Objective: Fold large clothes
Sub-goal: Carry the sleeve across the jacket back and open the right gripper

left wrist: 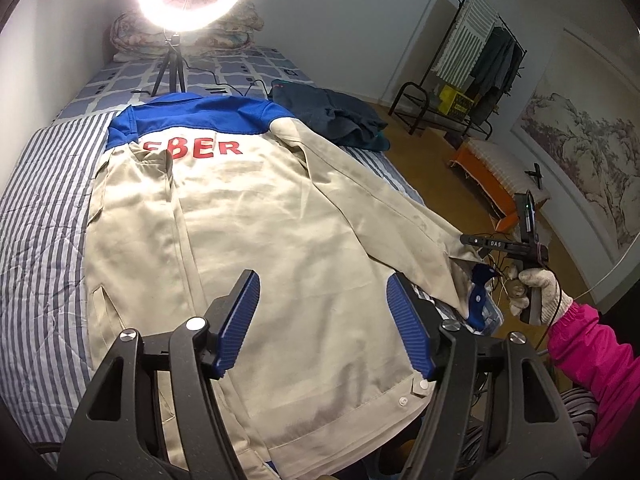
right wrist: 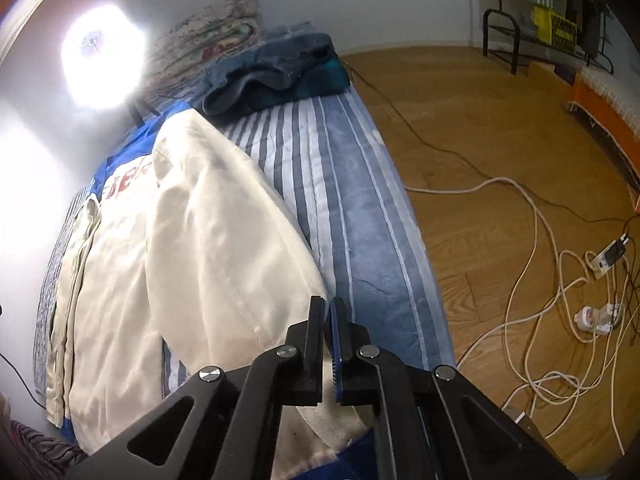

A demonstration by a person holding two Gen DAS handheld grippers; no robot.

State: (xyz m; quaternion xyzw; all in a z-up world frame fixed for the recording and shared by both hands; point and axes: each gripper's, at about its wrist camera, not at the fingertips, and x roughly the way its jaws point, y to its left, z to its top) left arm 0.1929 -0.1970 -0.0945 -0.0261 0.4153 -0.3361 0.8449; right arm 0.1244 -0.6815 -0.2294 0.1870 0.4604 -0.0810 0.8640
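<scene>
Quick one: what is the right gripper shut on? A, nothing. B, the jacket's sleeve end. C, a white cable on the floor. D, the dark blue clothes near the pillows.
B: the right gripper has its tongs pinched on the cuff end of the cream jacket sleeve.

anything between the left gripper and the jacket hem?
Nothing visible. The left gripper hangs open over the cream work jacket with blue yoke, bare fabric below it. The right gripper is shut at the sleeve cuff, off to the side.

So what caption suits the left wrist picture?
Open left gripper hovers over a beige jacket spread on a striped bed.
</scene>
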